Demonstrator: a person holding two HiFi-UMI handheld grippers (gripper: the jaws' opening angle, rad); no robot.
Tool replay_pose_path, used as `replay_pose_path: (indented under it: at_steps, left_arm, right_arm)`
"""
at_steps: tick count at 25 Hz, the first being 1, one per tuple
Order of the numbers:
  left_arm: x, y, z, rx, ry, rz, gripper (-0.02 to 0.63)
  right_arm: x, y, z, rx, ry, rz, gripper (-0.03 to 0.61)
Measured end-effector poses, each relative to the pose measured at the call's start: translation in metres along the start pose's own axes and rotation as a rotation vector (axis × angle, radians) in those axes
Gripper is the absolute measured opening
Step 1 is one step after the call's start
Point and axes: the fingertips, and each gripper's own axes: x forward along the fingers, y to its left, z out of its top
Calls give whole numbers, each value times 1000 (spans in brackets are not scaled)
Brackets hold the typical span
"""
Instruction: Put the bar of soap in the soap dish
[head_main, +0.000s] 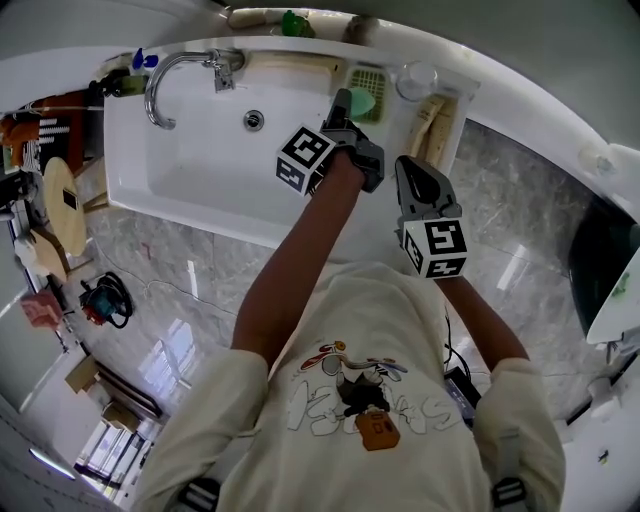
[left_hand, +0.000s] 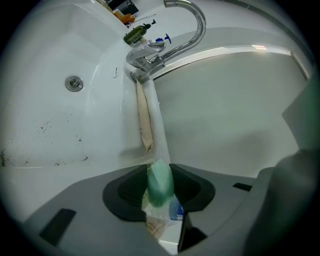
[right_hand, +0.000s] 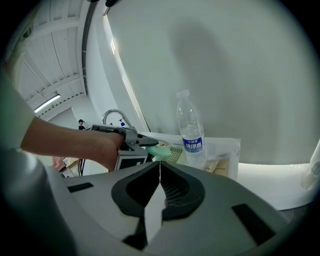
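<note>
My left gripper (head_main: 347, 104) is shut on a pale green bar of soap (head_main: 362, 101), held over the sink's back ledge just in front of the green slotted soap dish (head_main: 368, 78). In the left gripper view the soap (left_hand: 160, 182) stands on edge, pinched between the two dark jaws of that gripper (left_hand: 160, 186). The right gripper view shows the soap (right_hand: 159, 150) beside the dish (right_hand: 175, 154), apart from it. My right gripper (head_main: 409, 168) hangs shut and empty over the sink's front right corner; its jaws (right_hand: 160, 166) meet with nothing between them.
A white sink (head_main: 190, 160) with a chrome faucet (head_main: 168, 72) and a drain (head_main: 254, 120) lies to the left. A water bottle (right_hand: 191, 129) and sachets in a clear bag (right_hand: 221, 161) stand right of the dish. A beige cloth (left_hand: 144, 116) lies on the ledge behind the basin.
</note>
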Motion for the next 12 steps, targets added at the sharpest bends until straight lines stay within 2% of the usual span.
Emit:
replay_pose_path:
  at_steps: [7, 12]
  left_arm:
    - [19, 1, 3, 15, -14, 36, 147]
    - [28, -1, 2, 82, -9, 64, 147]
  right_arm:
    - [-1, -5, -2, 14, 7, -7, 8]
    - [-1, -8, -1, 14, 7, -3, 8]
